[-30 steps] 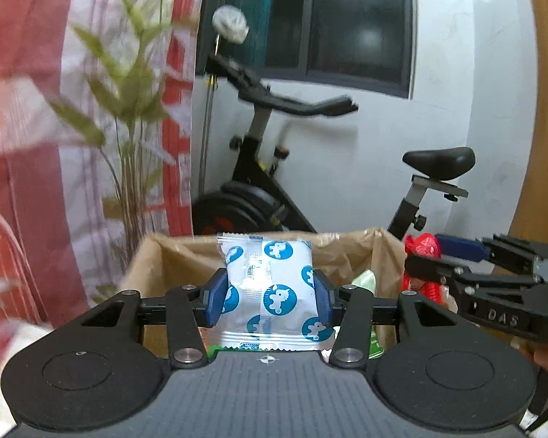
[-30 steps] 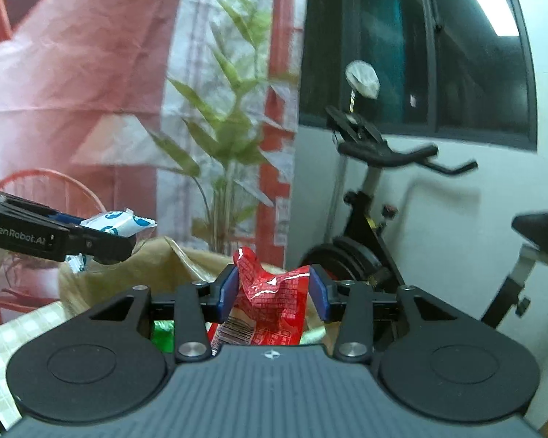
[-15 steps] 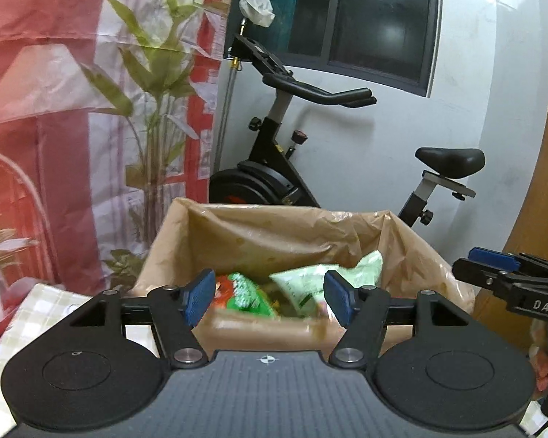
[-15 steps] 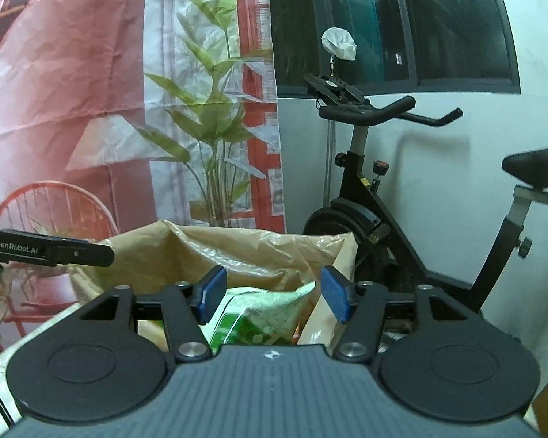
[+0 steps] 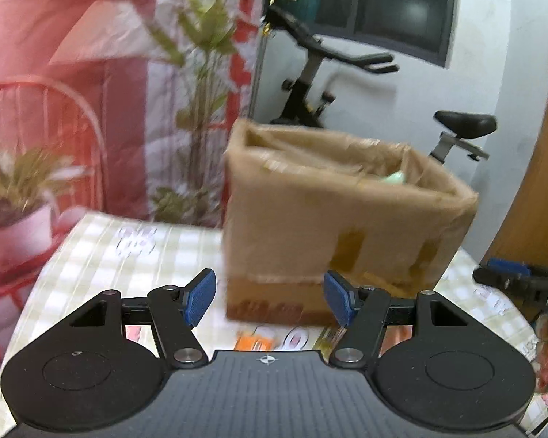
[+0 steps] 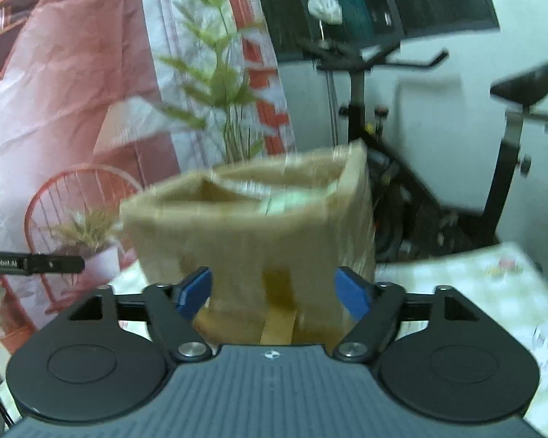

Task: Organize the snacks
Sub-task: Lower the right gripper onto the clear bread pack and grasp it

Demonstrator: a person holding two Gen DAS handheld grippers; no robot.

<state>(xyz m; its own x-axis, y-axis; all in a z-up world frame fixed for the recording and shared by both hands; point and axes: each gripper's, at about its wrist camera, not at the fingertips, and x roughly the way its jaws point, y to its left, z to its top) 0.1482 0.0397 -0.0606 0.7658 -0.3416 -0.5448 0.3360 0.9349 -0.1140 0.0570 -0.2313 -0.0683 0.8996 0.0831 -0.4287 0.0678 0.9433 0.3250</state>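
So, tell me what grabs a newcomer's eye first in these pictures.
The tall brown-lined snack box fills the middle, standing on the checked tablecloth. In front, the left gripper and right gripper are both open and empty. An exercise bike stands behind.

A second ago my left gripper [image 5: 270, 297] pinched the blue-and-white packet and my right gripper [image 6: 274, 294] the red one, both over the lined box [image 5: 332, 219]; both packets have since gone from the jaws, which have just been opening and stand empty; both tools have drawn back and down, so the box's outer wall and the checked tablecloth [image 5: 135, 255] now show
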